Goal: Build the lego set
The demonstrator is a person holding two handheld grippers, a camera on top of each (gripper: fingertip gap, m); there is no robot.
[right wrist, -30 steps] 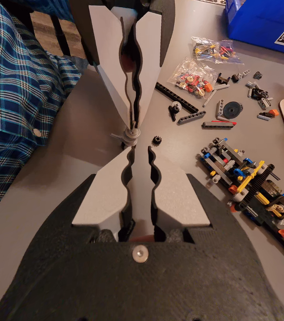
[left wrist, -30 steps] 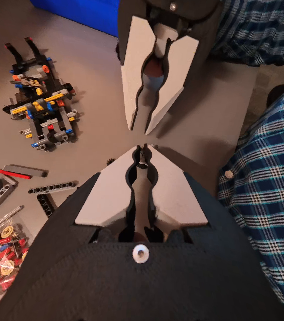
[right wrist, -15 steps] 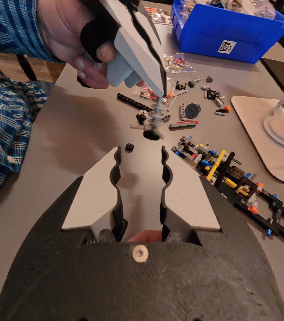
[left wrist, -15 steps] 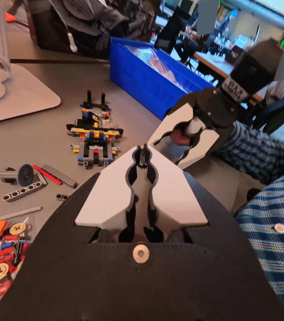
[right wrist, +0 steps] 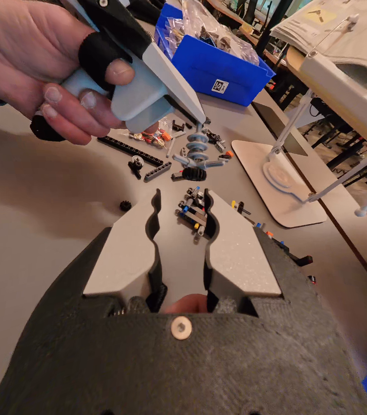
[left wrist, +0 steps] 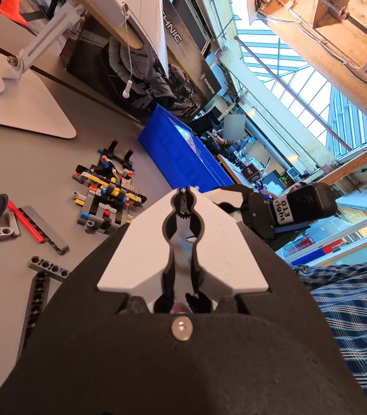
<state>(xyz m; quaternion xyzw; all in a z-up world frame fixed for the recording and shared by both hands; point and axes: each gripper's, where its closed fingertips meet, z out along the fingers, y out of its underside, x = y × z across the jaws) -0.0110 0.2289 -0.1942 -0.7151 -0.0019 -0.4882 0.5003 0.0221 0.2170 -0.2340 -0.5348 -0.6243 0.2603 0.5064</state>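
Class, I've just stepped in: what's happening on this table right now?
A person is building a Lego set with two handheld grippers. The left gripper is shut on the axle of a small grey gear assembly, lifted above the table. The right gripper is open and empty, pointing toward it. A part-built chassis, loose beams, a small black gear and bags of parts lie on the table, with a blue bin behind.

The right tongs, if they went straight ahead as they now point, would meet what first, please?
Probably the partly built lego chassis lying on the table, framed between the open right tongs; the held gear-and-axle assembly seems farther on, though depth is unclear.
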